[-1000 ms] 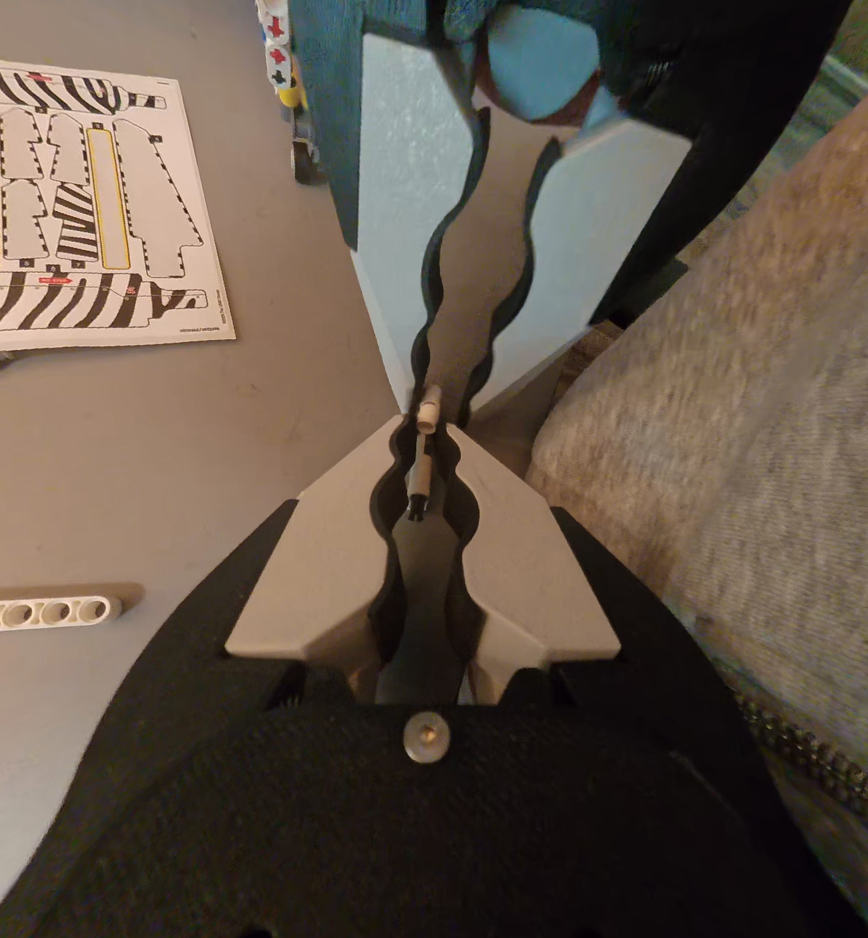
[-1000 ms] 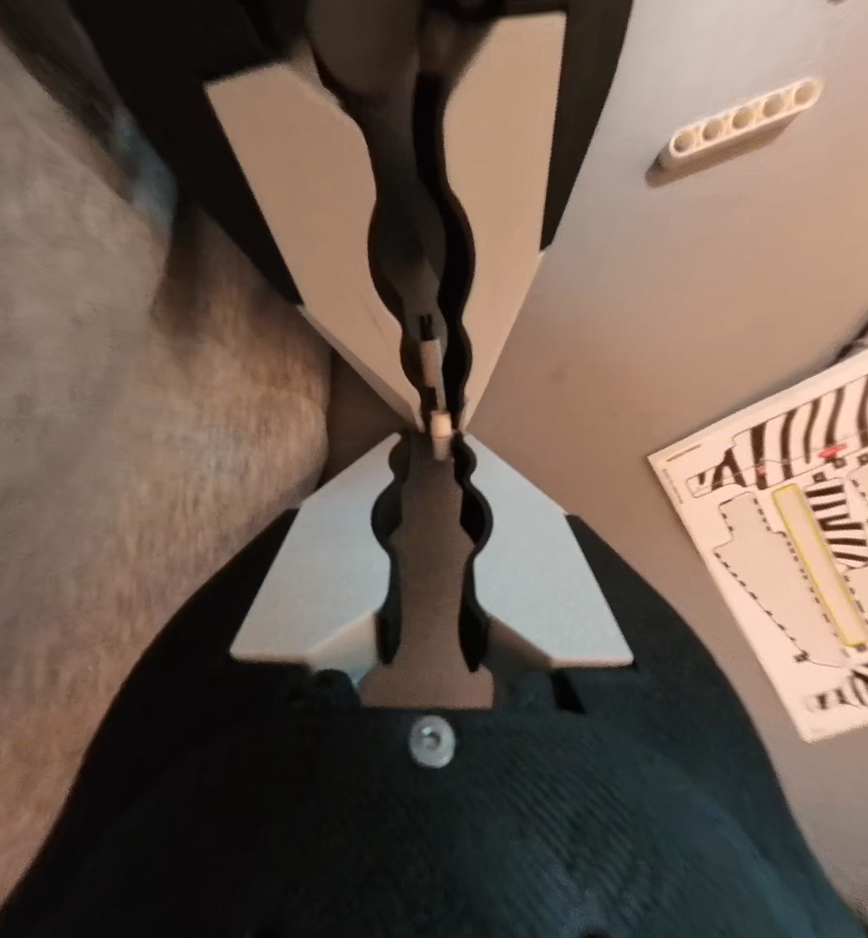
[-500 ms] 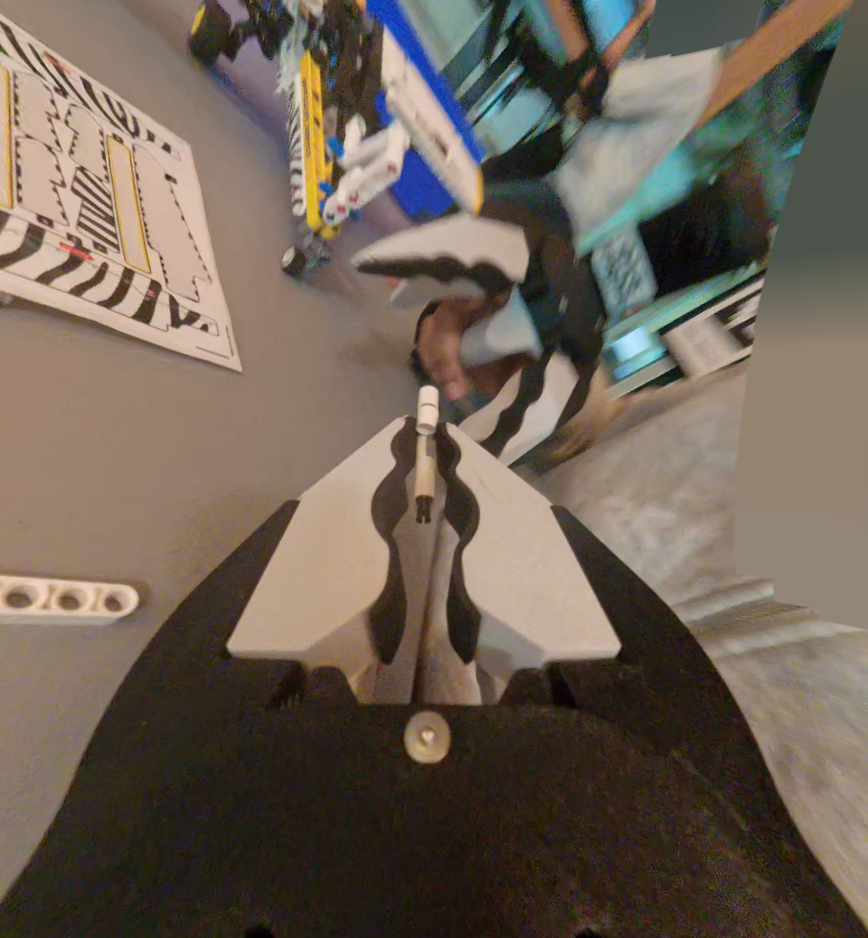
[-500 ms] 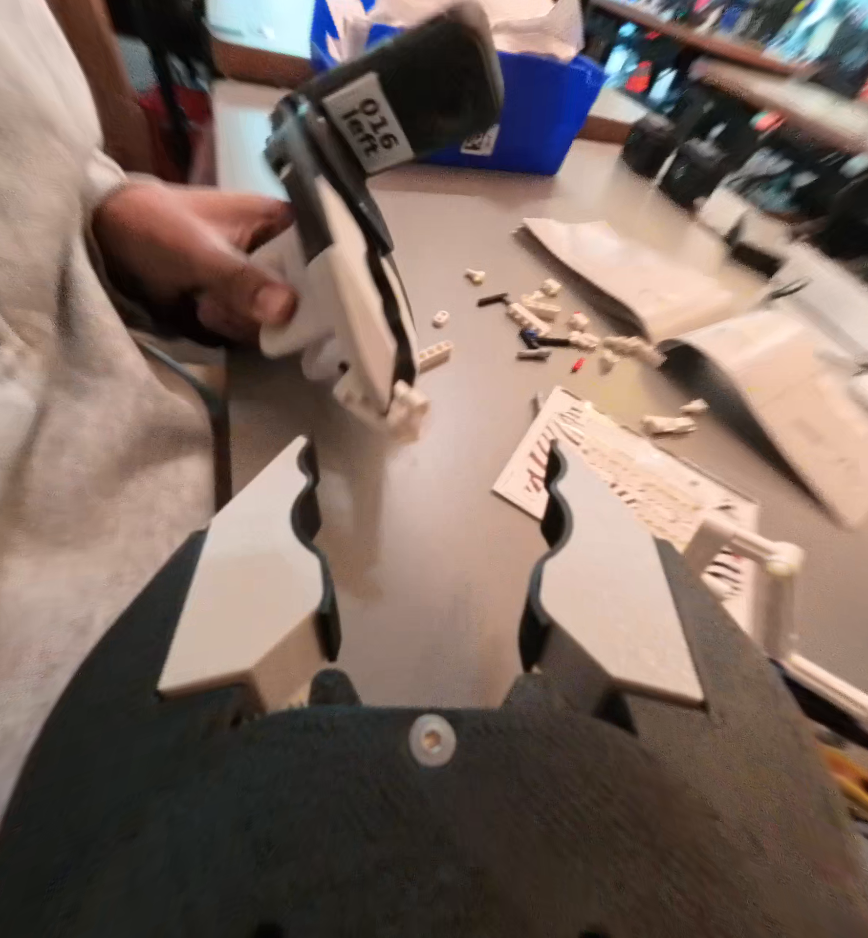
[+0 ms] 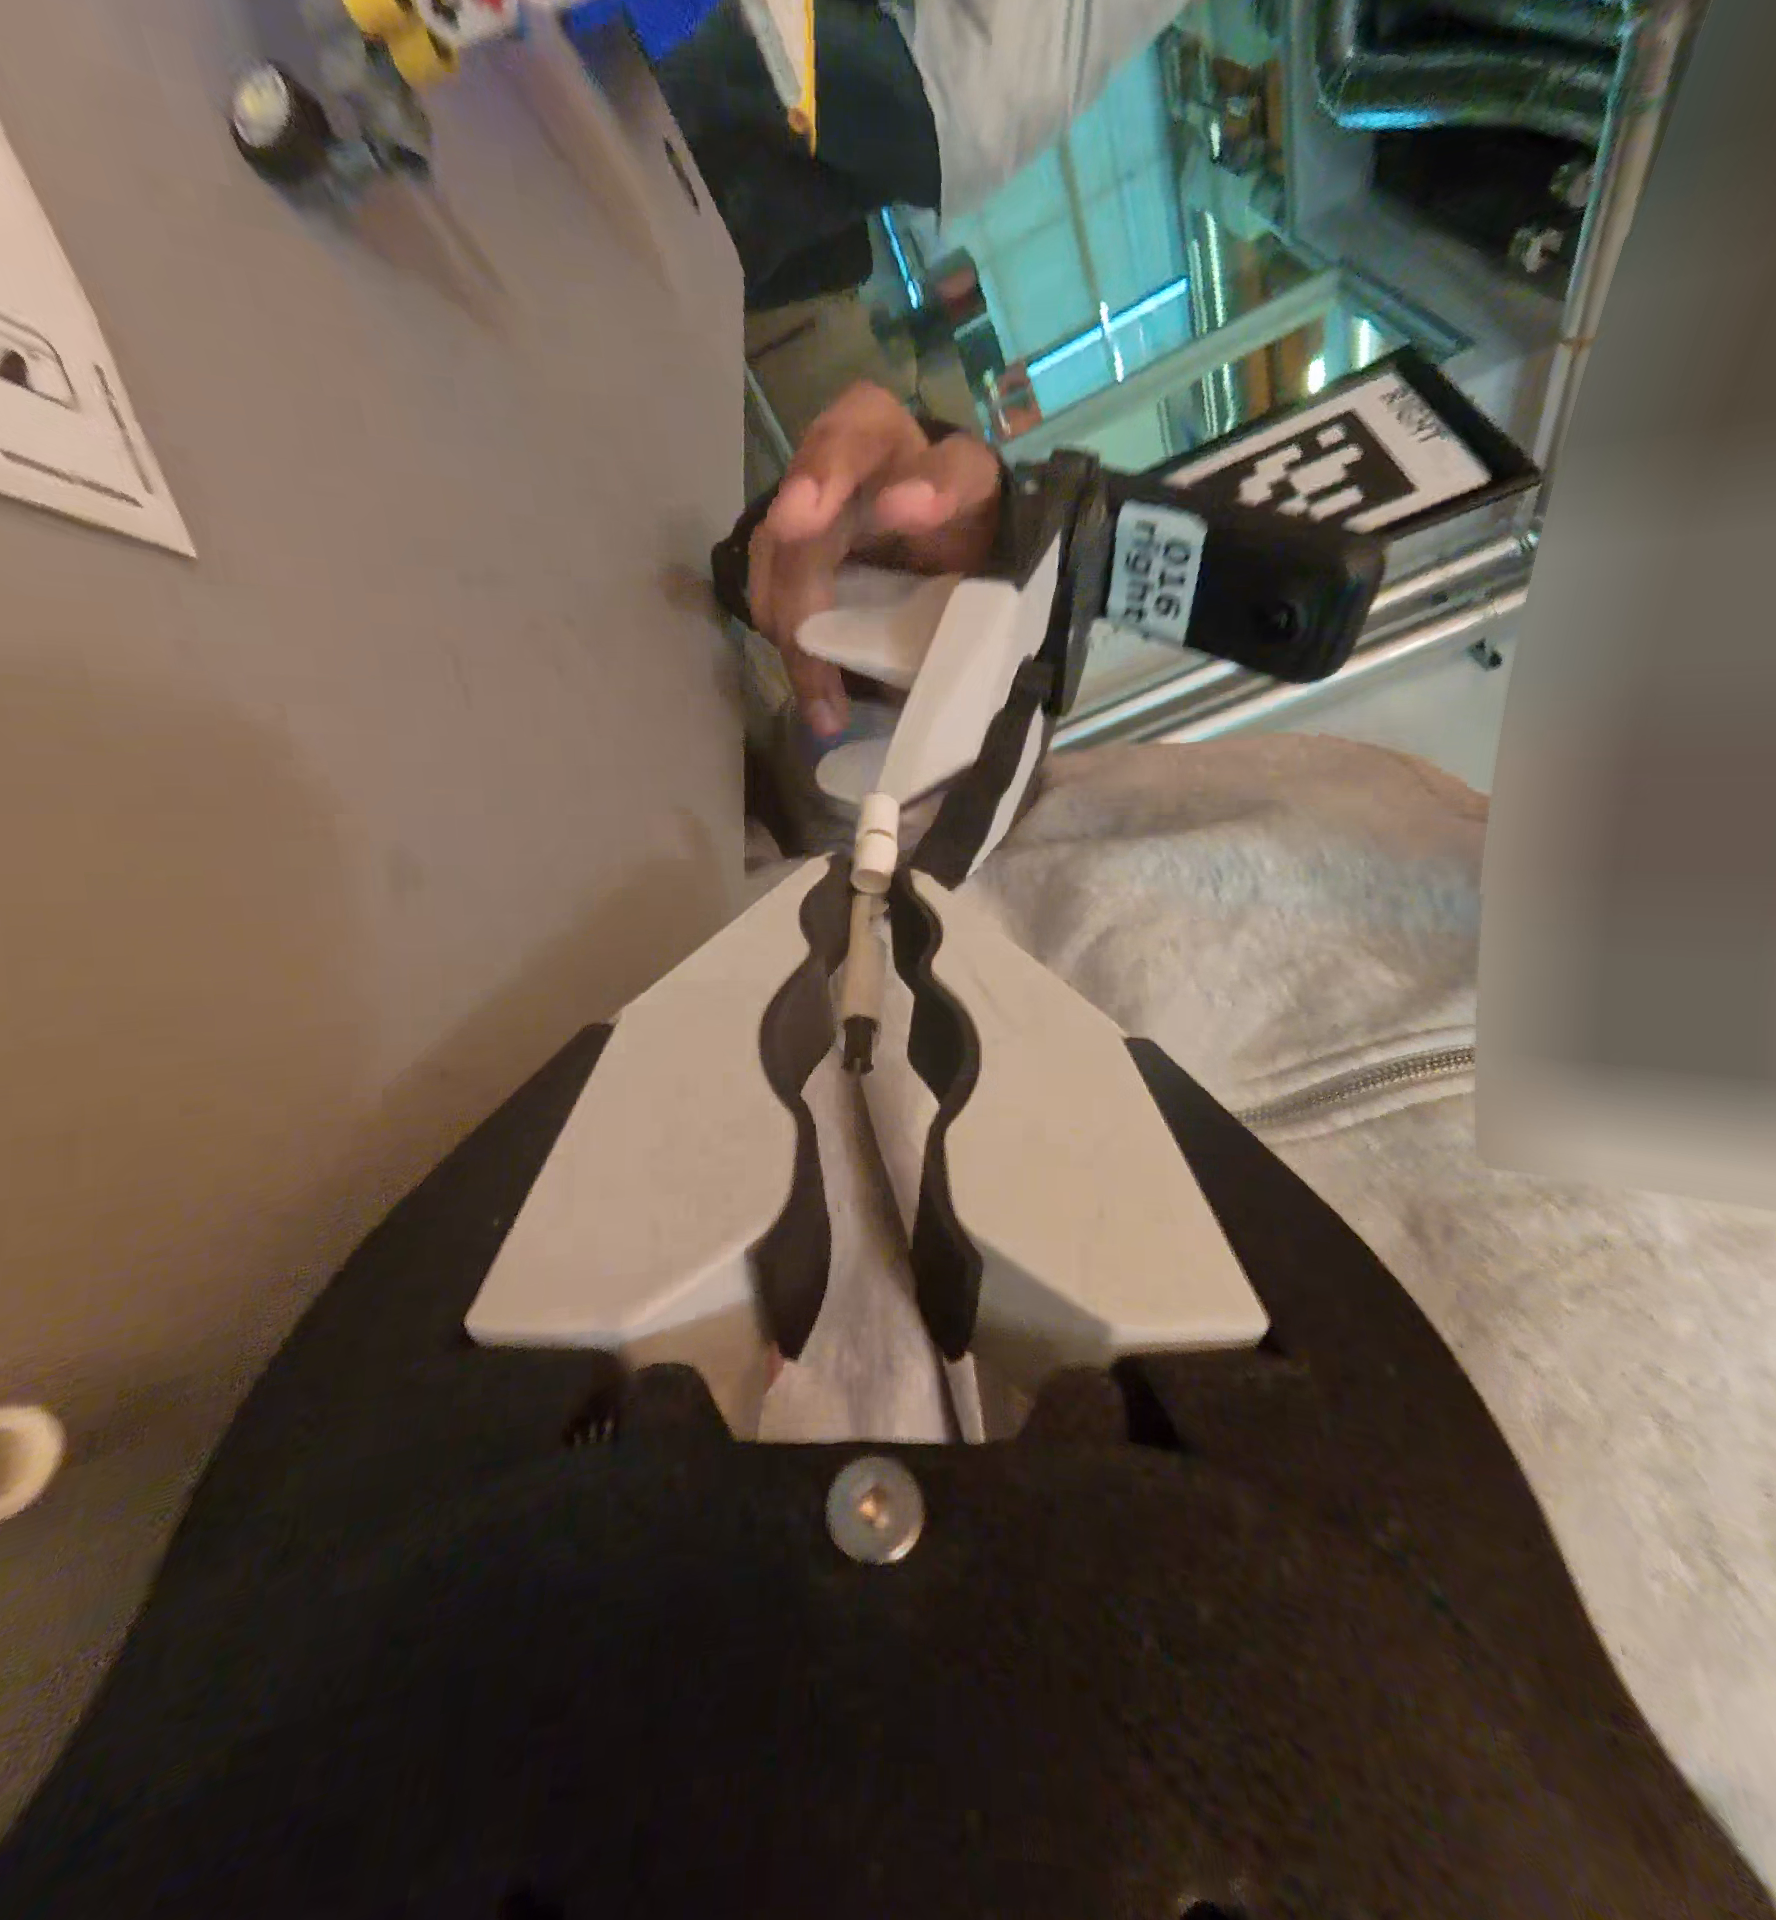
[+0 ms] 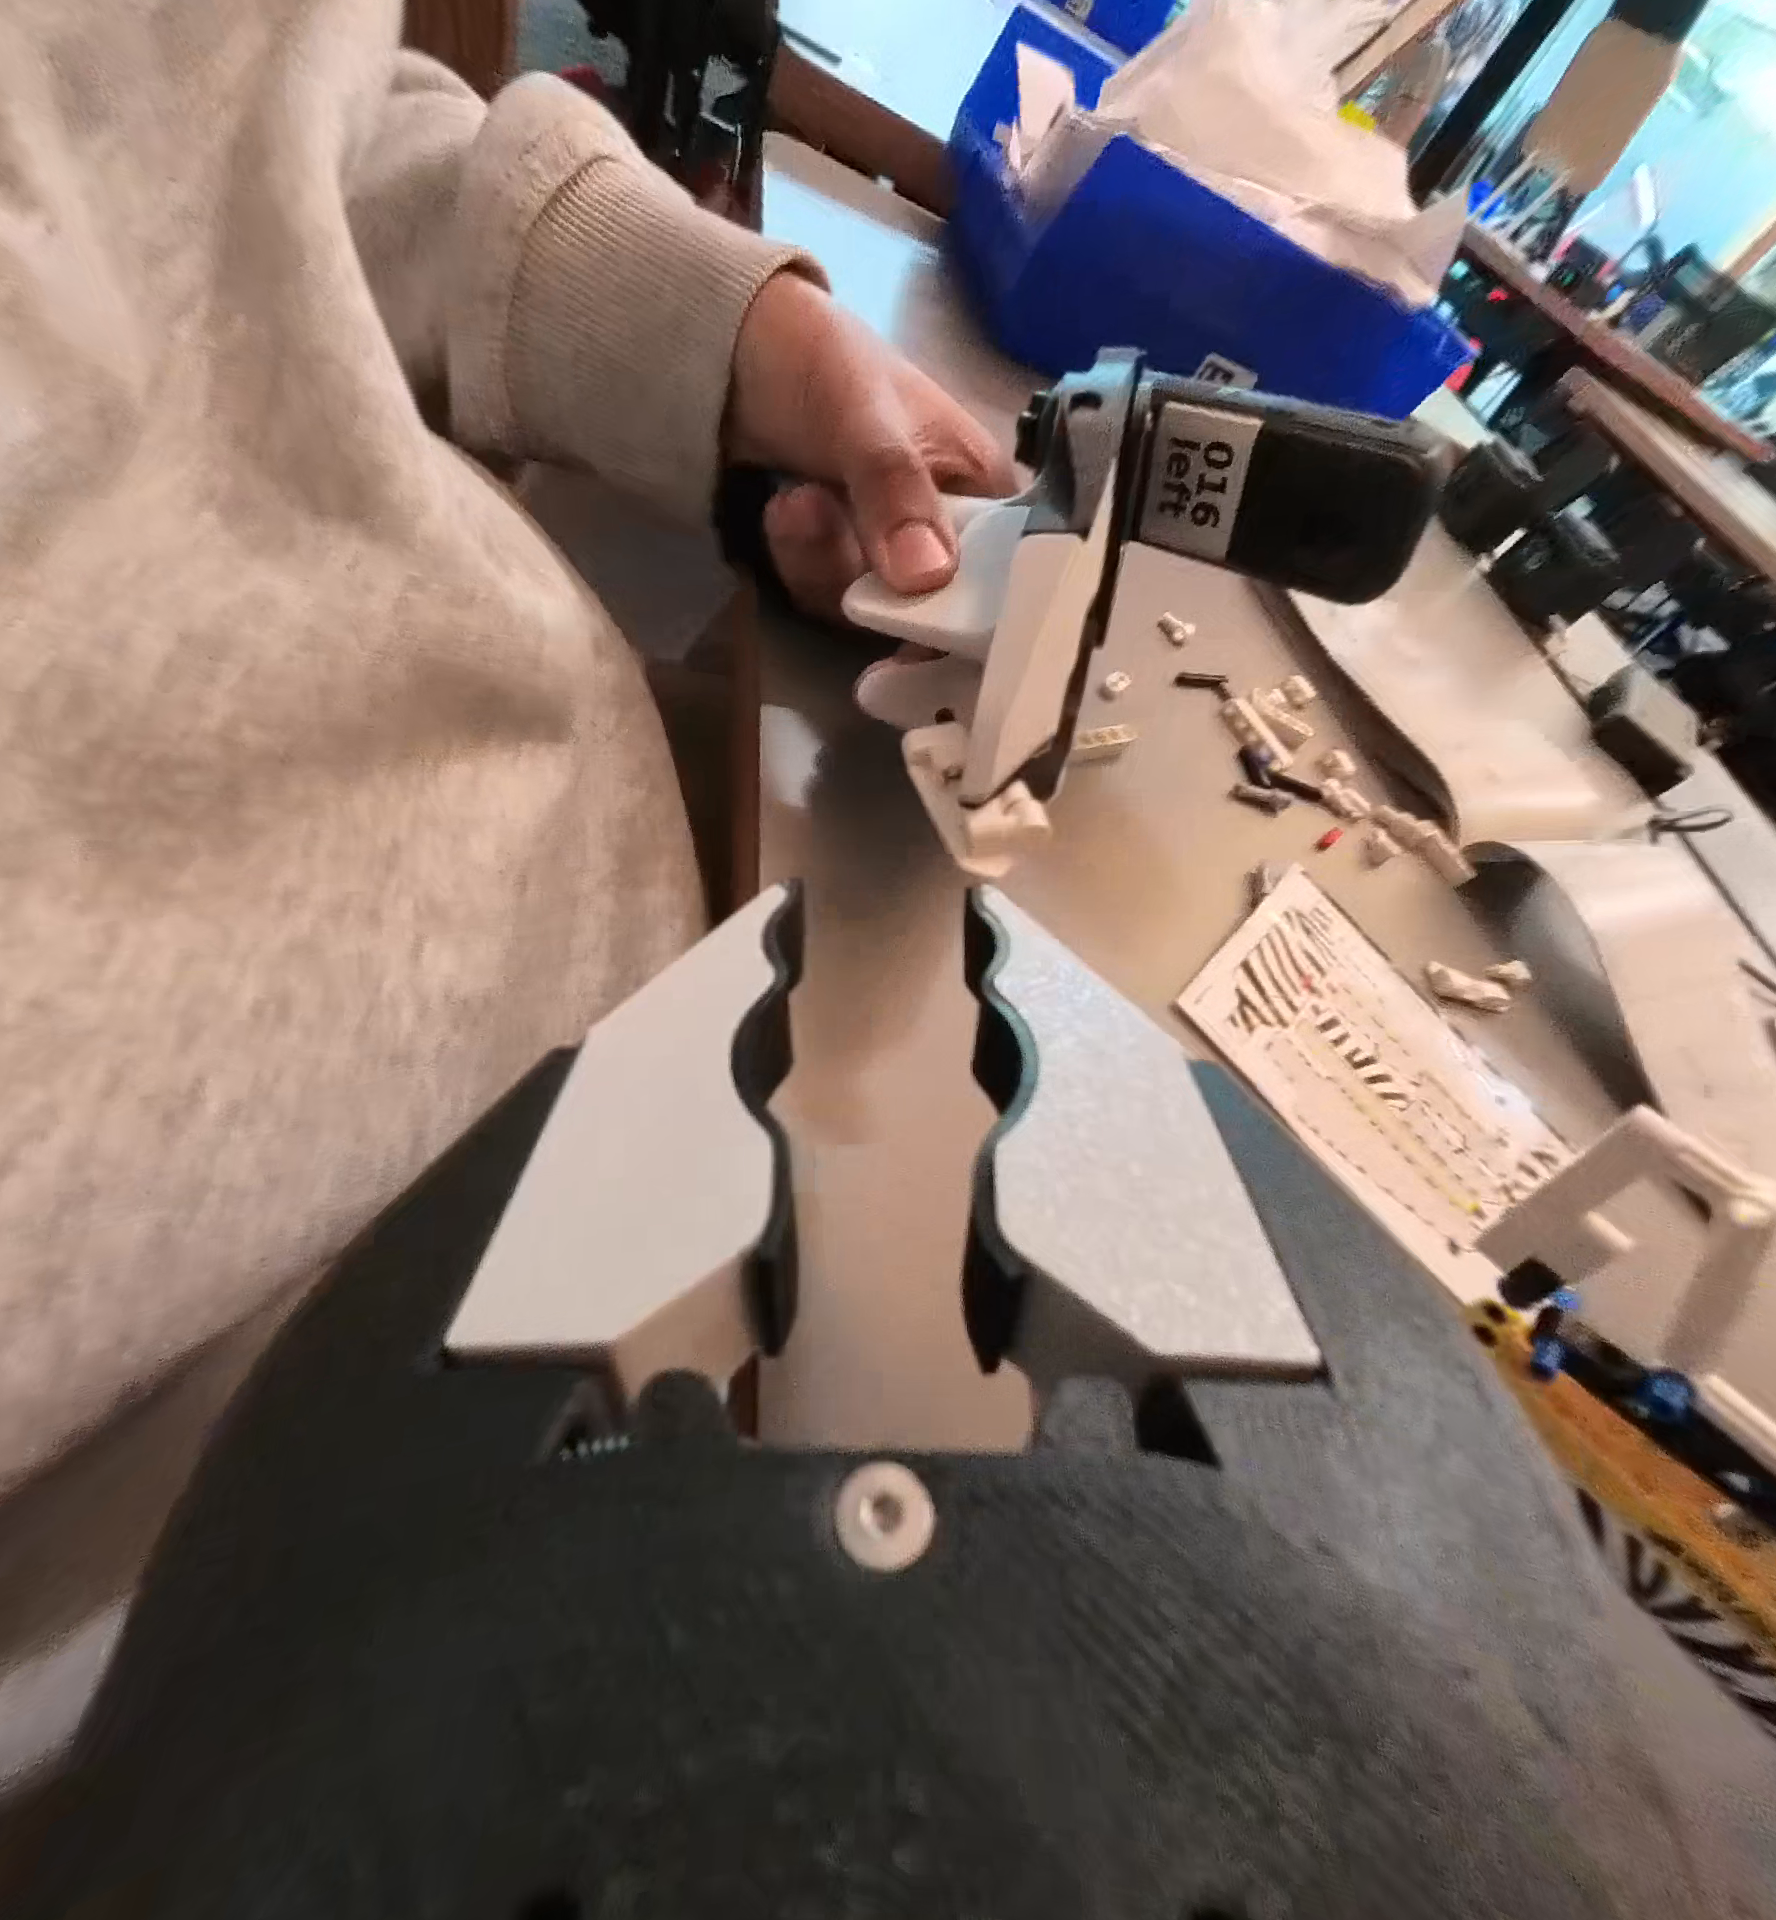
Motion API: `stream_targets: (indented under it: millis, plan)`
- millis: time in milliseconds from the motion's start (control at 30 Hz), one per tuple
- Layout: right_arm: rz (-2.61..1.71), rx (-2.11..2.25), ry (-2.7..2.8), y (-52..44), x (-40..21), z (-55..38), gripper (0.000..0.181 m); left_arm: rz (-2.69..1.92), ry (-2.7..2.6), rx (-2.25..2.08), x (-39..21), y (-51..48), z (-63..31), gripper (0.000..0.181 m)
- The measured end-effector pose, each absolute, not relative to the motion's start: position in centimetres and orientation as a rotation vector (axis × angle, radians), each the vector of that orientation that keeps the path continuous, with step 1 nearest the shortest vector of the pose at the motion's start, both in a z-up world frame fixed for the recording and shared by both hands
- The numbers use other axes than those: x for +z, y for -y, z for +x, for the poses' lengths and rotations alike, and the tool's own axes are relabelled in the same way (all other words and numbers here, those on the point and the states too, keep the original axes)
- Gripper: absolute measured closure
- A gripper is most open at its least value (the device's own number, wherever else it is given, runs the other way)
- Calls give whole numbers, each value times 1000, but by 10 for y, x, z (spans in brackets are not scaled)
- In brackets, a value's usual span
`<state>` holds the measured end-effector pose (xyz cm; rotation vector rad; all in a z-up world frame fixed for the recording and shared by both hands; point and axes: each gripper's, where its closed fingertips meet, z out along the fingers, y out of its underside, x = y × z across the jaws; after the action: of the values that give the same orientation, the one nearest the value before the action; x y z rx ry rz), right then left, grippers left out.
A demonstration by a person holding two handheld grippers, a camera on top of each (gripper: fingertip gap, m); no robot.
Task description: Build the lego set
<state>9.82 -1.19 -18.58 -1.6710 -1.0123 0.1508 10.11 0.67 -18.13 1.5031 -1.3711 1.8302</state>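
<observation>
The left gripper [image 5: 868, 883] has its fingers [image 5: 718, 1122] clamped on a slim white lego axle piece [image 5: 866, 940], held above the grey surface [image 5: 364, 727] near its edge. The right gripper [image 6: 879, 925] holds nothing, its fingers [image 6: 645, 1153] apart. Loose lego pieces [image 6: 1320, 769] and a striped sticker sheet [image 6: 1351, 1060] lie on the surface beyond.

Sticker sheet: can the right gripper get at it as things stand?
Probably yes. The right gripper is open and empty, and the sticker sheet lies flat on the table just beyond its tips. Pinching a flat sheet could be awkward.
</observation>
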Motion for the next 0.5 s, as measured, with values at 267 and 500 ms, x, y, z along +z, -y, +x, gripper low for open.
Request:
stream_targets:
  millis: [267, 500]
  plan:
    - [-1645, 121, 1007, 0, -184, 81, 139, 1436, 1431, 1753, -185, 9, 89, 173]
    - [-1640, 75, 1046, -5, -189, 83, 161, 1401, 1431, 1730, -185, 12, 86, 173]
